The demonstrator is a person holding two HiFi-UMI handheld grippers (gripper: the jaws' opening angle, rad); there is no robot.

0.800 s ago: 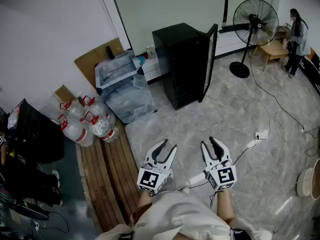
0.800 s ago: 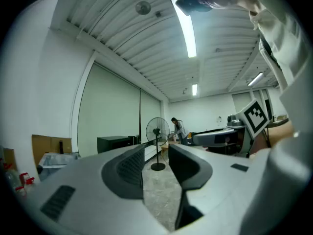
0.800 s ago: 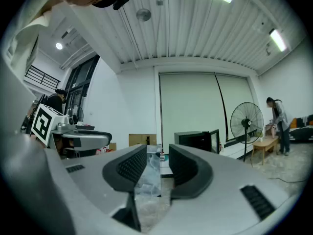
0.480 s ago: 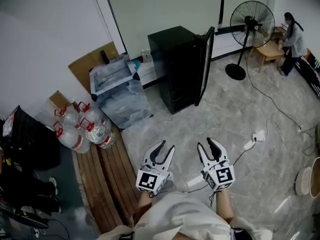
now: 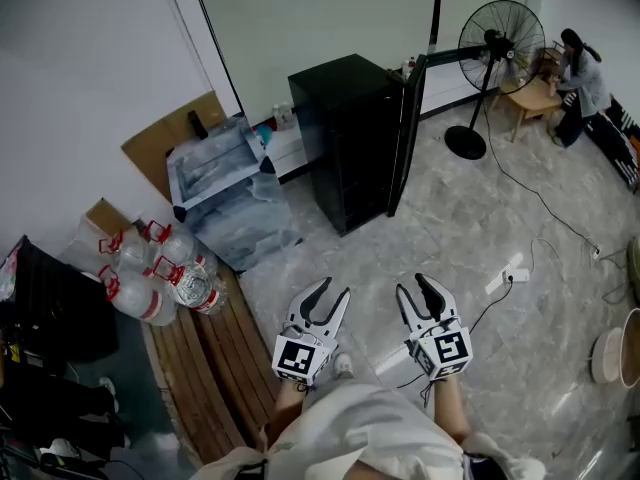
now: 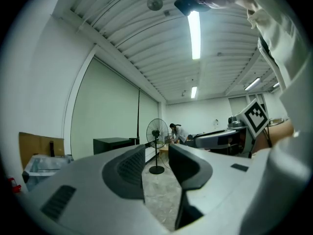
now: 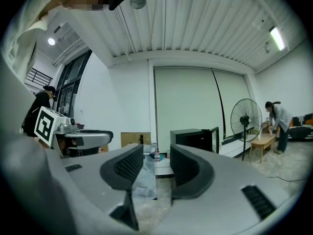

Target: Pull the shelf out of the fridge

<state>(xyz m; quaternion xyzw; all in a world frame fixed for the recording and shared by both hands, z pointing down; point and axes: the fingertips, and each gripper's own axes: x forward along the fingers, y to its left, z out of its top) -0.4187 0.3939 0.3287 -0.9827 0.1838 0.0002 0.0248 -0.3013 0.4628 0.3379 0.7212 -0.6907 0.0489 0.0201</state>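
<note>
The black fridge (image 5: 345, 138) stands across the room by the far wall, its door (image 5: 405, 133) swung open to the right. Its shelf is not visible from here. Both grippers are held low in front of my body, far from the fridge. My left gripper (image 5: 333, 290) has its jaws drawn close together with nothing between them. My right gripper (image 5: 415, 284) has its jaws a little apart, also with nothing between them. The fridge (image 7: 190, 137) shows small beyond the right gripper (image 7: 156, 153), and the left gripper (image 6: 156, 151) points past it toward a fan.
A standing fan (image 5: 500, 38) is right of the fridge, with a person (image 5: 578, 68) at a small wooden table behind it. A plastic-wrapped box (image 5: 225, 193), water bottles (image 5: 160, 268) and a wooden pallet (image 5: 210, 358) lie to the left. A power strip (image 5: 515, 276) and cables cross the marble floor.
The head view has shifted, so the fridge and clutter sit a little further left in the picture. Both grippers keep the same pose in front of my body.
</note>
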